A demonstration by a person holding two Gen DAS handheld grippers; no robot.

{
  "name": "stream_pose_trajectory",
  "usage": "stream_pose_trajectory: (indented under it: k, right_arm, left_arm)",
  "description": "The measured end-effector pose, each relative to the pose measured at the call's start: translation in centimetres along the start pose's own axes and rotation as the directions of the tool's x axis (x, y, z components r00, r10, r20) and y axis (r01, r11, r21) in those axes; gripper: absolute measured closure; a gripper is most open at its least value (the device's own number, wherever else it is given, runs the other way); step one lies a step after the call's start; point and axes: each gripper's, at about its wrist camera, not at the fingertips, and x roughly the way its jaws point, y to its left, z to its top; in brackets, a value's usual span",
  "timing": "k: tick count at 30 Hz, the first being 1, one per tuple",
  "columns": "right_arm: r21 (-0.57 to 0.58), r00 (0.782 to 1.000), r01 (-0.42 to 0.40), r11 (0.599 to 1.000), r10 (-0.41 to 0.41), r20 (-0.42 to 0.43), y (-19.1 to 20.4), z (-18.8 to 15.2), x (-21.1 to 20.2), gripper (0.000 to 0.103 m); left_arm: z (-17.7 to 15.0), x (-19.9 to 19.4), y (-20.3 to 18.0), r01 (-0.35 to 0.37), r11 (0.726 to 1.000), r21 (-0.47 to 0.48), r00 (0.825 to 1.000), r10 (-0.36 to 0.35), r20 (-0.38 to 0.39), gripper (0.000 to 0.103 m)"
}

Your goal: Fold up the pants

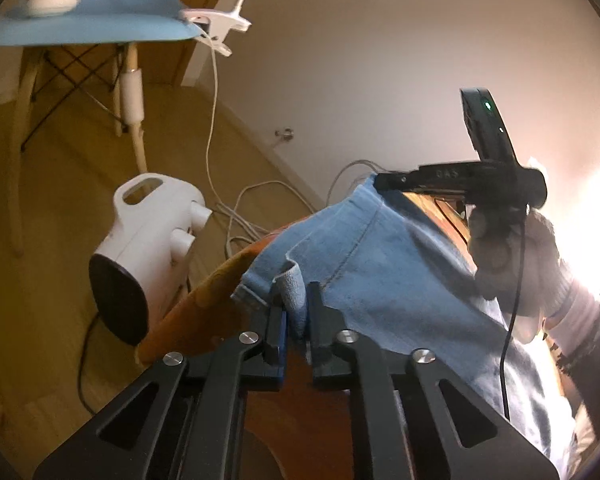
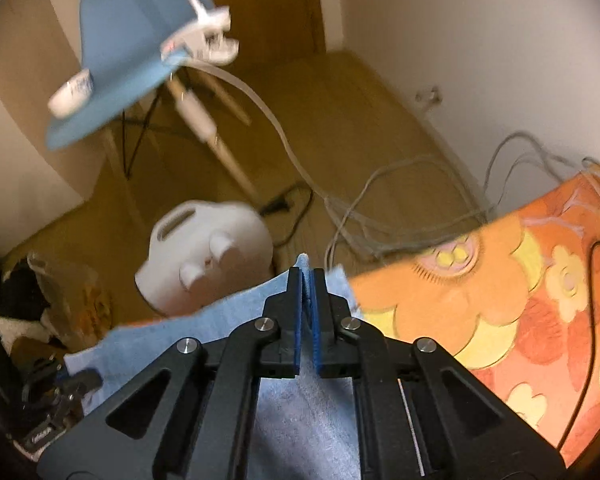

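Note:
Light blue denim pants [image 1: 380, 264] lie on a table covered in an orange flowered cloth [image 2: 480, 300]. My left gripper [image 1: 298, 296] is shut on a raised fold at the near edge of the pants, by the table's corner. In the left wrist view my right gripper [image 1: 380, 182], held by a hand in a grey glove [image 1: 512, 256], pinches the far corner of the pants. The right wrist view shows that gripper [image 2: 306, 276] shut, with a thin edge of the pants [image 2: 292, 400] poking up between its blue pads [image 2: 298, 300].
A white fan heater [image 1: 148, 240] stands on the wooden floor just beyond the table edge. Behind it are a blue chair [image 1: 100, 20] with a white clip lamp [image 1: 216, 24] and loose cables [image 1: 252, 208] by the wall. Dark gear [image 2: 60, 392] sits low at the left.

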Motion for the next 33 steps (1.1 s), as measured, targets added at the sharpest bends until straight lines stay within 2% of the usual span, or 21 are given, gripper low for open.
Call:
stream_pose_trajectory:
  k: [1,2,3,4,5,6,7,10,13,15,16,17,21,25,28,30,33]
  right_arm:
    - [0.004,1.000,-0.014,1.000,0.014,-0.001,-0.3,-0.1,0.0,0.092]
    - [0.008,1.000,-0.026,1.000,0.026,-0.006,-0.6,-0.2,-0.1,0.078]
    - [0.018,0.999,-0.042,0.999,0.042,0.000,-1.1,-0.1,-0.4,0.070]
    - [0.020,0.999,-0.044,0.999,0.044,0.011,-1.3,-0.2,-0.6,0.059]
    - [0.019,0.998,-0.051,0.998,0.051,0.023,-1.6,-0.2,-0.8,0.055]
    - [0.015,0.997,-0.071,0.997,0.071,0.023,-1.9,-0.1,-1.0,0.055]
    - [0.013,0.997,-0.078,0.997,0.078,0.019,-1.9,-0.2,-1.0,0.055]
    - [-0.017,0.999,-0.051,0.999,0.051,-0.006,-1.6,-0.5,-0.6,0.055]
    - [-0.046,0.999,-0.029,0.999,0.028,-0.031,-0.9,-1.0,0.0,0.056]
    - [-0.077,1.000,0.009,0.997,-0.011,-0.028,-0.3,-1.4,0.2,0.076]
    - [-0.087,0.999,0.023,0.996,-0.025,-0.022,-0.2,-1.5,0.2,0.088]
    - [-0.085,1.000,0.014,0.996,-0.016,-0.020,-0.2,-1.5,0.1,0.092]
    - [-0.086,0.999,0.048,0.995,-0.049,-0.003,-0.2,-1.5,-0.1,0.094]
    - [-0.094,0.997,0.074,0.993,-0.073,0.007,0.2,-1.7,0.0,0.094]
    - [-0.085,0.997,0.073,0.994,-0.072,0.010,0.1,-1.7,-0.1,0.094]
    - [-0.080,0.997,0.075,0.994,-0.074,0.014,0.1,-1.8,-0.1,0.094]
    - [-0.074,0.997,0.077,0.994,-0.076,0.016,0.1,-1.8,-0.2,0.094]
  left_arm:
    - [0.1,-0.2,0.2,-0.013,1.000,-0.006,1.000,0.013,0.009,0.078]
    - [0.1,-0.5,0.5,-0.020,1.000,-0.013,1.000,0.021,0.020,0.074]
    - [0.3,-0.7,0.9,-0.033,0.999,-0.026,0.999,0.034,0.028,0.068]
    - [0.4,-0.9,1.4,-0.038,0.998,-0.041,0.999,0.040,0.032,0.066]
    - [0.4,-0.9,1.9,-0.038,0.998,-0.055,0.999,0.040,0.030,0.062]
    - [0.5,-0.6,2.5,-0.042,0.996,-0.081,0.999,0.044,0.017,0.052]
    - [0.5,-0.3,3.1,-0.035,0.992,-0.117,0.999,0.036,0.002,0.051]
    - [0.4,0.9,4.2,-0.008,0.983,-0.184,0.999,0.001,-0.034,0.050]
    - [0.2,1.3,4.7,0.043,0.969,-0.243,0.998,-0.053,-0.036,0.047]
    - [-0.1,1.2,5.2,0.084,0.957,-0.278,0.994,-0.098,-0.037,0.046]
    - [-0.5,1.1,5.1,0.093,0.951,-0.295,0.994,-0.108,-0.035,0.046]
    - [-0.8,1.0,5.2,0.114,0.944,-0.310,0.991,-0.129,-0.030,0.046]
    - [-1.5,1.3,5.0,0.149,0.934,-0.324,0.986,-0.167,-0.029,0.045]
    - [-1.1,2.1,5.1,0.182,0.907,-0.381,0.979,-0.203,-0.017,0.045]
    - [-0.8,2.3,5.5,0.183,0.896,-0.405,0.981,-0.196,0.010,0.045]
    - [-0.7,2.0,5.3,0.175,0.898,-0.404,0.984,-0.178,0.029,0.048]
    - [-0.4,1.4,4.5,0.141,0.925,-0.352,0.990,-0.132,0.049,0.073]
